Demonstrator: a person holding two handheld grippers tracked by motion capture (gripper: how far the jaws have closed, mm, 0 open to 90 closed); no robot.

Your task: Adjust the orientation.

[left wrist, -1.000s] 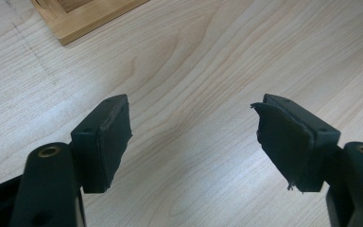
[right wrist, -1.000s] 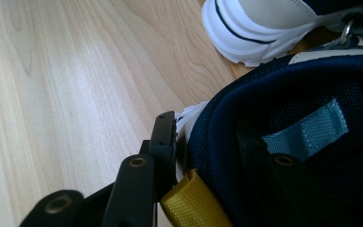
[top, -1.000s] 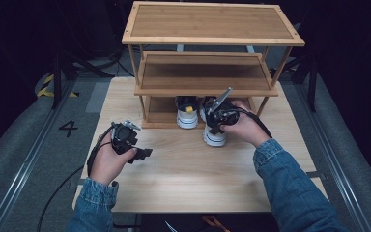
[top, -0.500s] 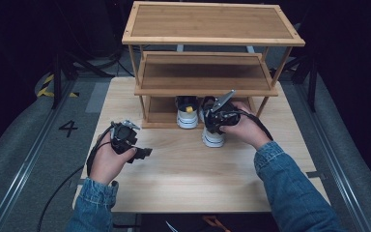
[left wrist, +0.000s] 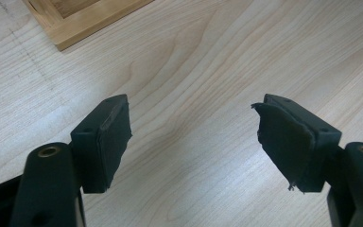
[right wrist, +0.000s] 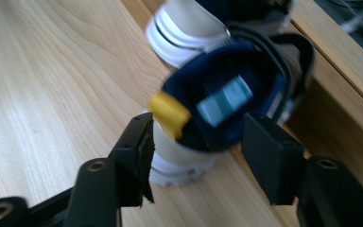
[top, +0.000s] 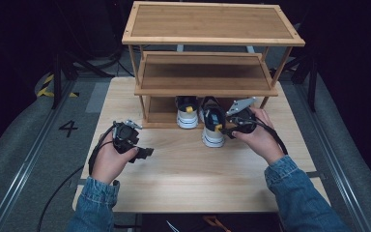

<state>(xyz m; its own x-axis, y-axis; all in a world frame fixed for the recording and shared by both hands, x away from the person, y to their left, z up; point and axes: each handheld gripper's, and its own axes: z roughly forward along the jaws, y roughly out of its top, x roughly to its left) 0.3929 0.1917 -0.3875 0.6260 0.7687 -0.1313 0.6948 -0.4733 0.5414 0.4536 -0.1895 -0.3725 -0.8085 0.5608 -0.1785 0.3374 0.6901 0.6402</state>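
High view | shoe (top: pixel 213 129) | beside second shoe (top: pixel 187 113) | under rack (top: pixel 207 82)

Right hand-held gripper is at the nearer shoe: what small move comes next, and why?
Probably draw the right hand-held gripper back off the shoe. Its jaws have just opened and stand either side of the heel without pressing. The shoe sits on the table by the rack, beside its mate.

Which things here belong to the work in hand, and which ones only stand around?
In the work:
- right gripper, jaws just opened beside the heel
- near shoe, half out of the rack
- shoe rack

Standing by:
- left gripper, open over bare table
- second shoe, on the bottom shelf
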